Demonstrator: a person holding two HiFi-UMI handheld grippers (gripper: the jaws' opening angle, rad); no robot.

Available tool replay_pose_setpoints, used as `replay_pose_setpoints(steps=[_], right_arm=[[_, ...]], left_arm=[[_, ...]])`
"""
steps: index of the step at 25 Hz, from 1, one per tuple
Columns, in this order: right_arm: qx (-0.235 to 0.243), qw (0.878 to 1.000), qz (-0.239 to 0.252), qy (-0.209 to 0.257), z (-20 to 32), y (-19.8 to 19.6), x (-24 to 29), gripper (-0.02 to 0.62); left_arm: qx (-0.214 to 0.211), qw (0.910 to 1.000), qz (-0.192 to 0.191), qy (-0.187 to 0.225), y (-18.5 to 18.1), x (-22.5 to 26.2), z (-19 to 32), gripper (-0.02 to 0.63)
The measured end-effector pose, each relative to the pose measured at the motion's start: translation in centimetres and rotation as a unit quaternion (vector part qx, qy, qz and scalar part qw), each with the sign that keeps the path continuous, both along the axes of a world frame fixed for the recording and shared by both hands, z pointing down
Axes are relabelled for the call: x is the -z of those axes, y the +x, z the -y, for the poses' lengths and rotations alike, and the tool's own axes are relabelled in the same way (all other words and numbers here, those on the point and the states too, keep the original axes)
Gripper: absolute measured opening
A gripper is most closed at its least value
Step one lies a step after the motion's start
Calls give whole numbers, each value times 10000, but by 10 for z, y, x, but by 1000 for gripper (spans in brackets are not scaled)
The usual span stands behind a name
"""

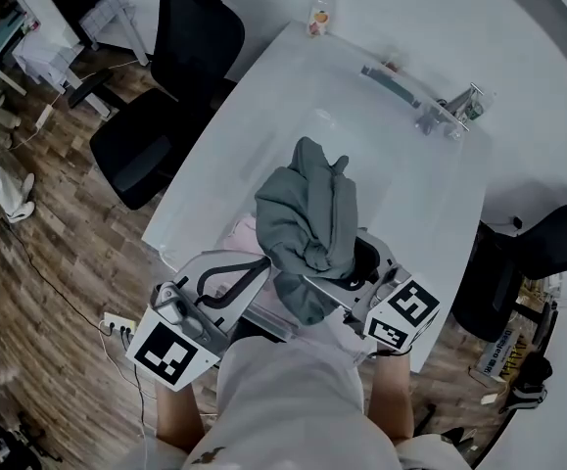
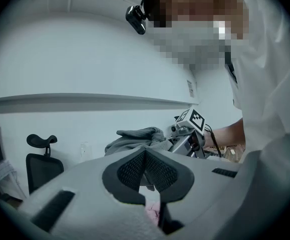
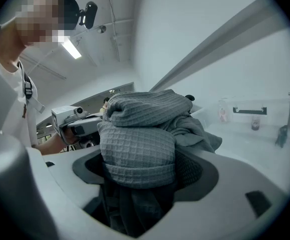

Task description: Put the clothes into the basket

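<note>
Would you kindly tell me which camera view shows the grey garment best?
The right gripper view: the grey garment fills it, waffle weave sharp, clamped in the right gripper. The head view shows the whole bundle from above, without the weave. The left gripper view shows only a crumpled part beyond its jaws.

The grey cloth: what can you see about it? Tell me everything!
The grey cloth is a soft, bunched-up garment with a waffle-like knit and a darker, smoother layer underneath. It is crumpled and folded over itself, not spread out. The right gripper pinches it between its jaws and holds it over the white table. Thick folds pile above the jaws and a loose end hangs below them.
</note>
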State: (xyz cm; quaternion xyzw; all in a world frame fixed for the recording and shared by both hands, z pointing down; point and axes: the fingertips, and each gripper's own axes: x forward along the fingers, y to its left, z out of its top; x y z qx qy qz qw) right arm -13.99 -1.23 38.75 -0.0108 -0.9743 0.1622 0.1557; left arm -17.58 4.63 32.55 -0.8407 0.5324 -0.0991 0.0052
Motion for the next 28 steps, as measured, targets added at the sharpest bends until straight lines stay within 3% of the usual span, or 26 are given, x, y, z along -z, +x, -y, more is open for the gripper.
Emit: replay_pose_setpoints(steps=[10,28], right_arm=[[449,9958,-789,107,-17,-17,-34,365],[1217,9731,-1893,498,-52,-44,-95,367]], left_arm=[[244,9996,-113,-122,-10,-12,-10,5],[602,9971,-334,-317,-35,-37,-30,5]])
